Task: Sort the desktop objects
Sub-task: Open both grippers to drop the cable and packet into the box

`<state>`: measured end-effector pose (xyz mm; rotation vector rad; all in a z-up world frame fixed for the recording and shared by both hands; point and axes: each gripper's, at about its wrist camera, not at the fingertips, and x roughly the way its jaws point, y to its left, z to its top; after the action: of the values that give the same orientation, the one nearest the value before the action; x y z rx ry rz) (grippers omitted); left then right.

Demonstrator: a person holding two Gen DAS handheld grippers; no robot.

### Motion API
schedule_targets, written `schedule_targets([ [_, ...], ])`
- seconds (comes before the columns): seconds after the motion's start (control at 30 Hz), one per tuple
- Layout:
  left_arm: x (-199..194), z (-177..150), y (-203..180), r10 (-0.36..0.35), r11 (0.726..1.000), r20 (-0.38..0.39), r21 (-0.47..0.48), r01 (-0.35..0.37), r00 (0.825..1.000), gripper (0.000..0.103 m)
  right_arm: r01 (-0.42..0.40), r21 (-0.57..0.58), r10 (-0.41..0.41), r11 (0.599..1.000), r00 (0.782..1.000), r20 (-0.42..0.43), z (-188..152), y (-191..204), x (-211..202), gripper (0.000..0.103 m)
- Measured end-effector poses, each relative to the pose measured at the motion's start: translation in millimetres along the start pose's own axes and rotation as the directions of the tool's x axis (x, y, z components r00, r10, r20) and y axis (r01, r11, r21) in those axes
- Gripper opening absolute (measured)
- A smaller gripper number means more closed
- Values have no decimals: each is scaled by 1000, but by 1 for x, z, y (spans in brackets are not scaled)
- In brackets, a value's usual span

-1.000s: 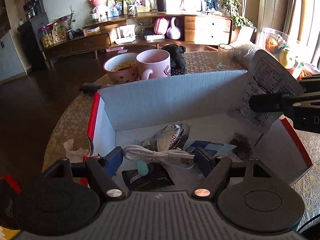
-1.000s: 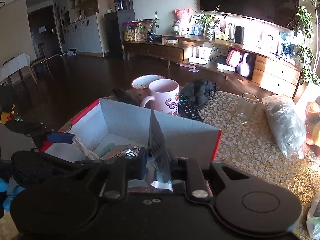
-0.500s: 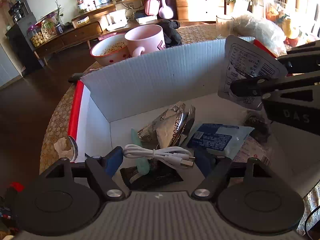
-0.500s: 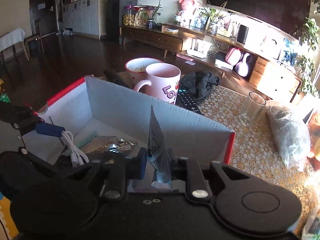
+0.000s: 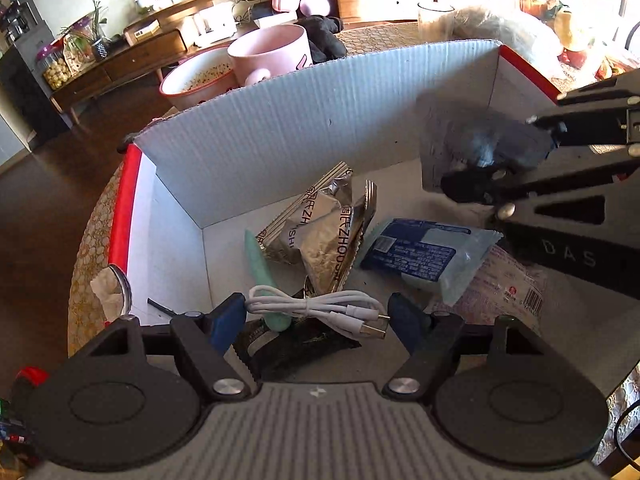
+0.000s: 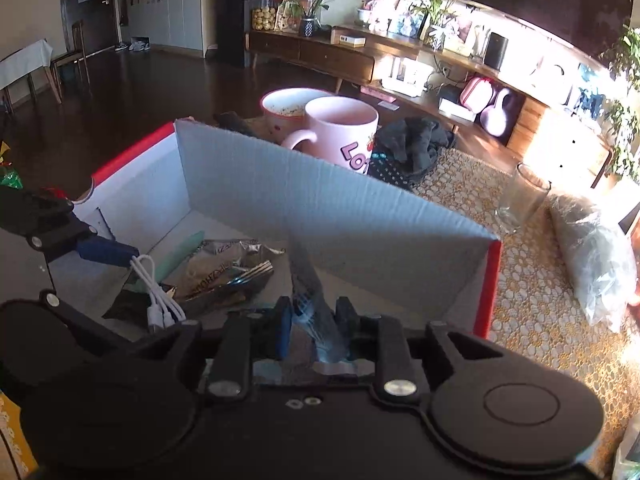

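Though blurred, apparently grey packet [image 5: 476,148]

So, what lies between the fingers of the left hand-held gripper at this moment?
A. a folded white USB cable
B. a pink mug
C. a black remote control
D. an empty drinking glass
A: in the left wrist view the white USB cable, bundled in a loop, spans the gap of the left hand-held gripper over the cardboard box.
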<state>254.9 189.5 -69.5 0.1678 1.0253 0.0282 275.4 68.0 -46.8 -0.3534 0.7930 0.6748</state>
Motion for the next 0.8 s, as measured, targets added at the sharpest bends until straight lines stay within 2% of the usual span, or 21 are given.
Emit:
schedule_targets([
  [0.07, 0, 0, -1, 0, 1000, -4, 0, 0, 1000, 78, 1, 0, -1, 1000, 1000, 6, 1, 0, -1, 29],
  [0.23, -3, 0, 0, -3, 1000, -1, -8, 3, 1000, 78, -20, 12, 20, 1000, 1000, 13, -1, -2, -7, 46],
  [0.33, -6, -2, 1, -5, 1000, 4, -19, 5, 1000, 78, -38, 12, 38, 999, 999, 16, -3, -1, -13, 52],
  [0.53, -19, -3, 1, 2, 999, 21, -36, -2, 1000, 78, -43, 4, 43, 999, 998, 35, -4, 1, -28, 56],
  [0.8, -44, -3, -3, 13, 999, 56, -47, -10, 998, 78, -44, -1, 44, 999, 997, 63, -6, 2, -57, 56],
])
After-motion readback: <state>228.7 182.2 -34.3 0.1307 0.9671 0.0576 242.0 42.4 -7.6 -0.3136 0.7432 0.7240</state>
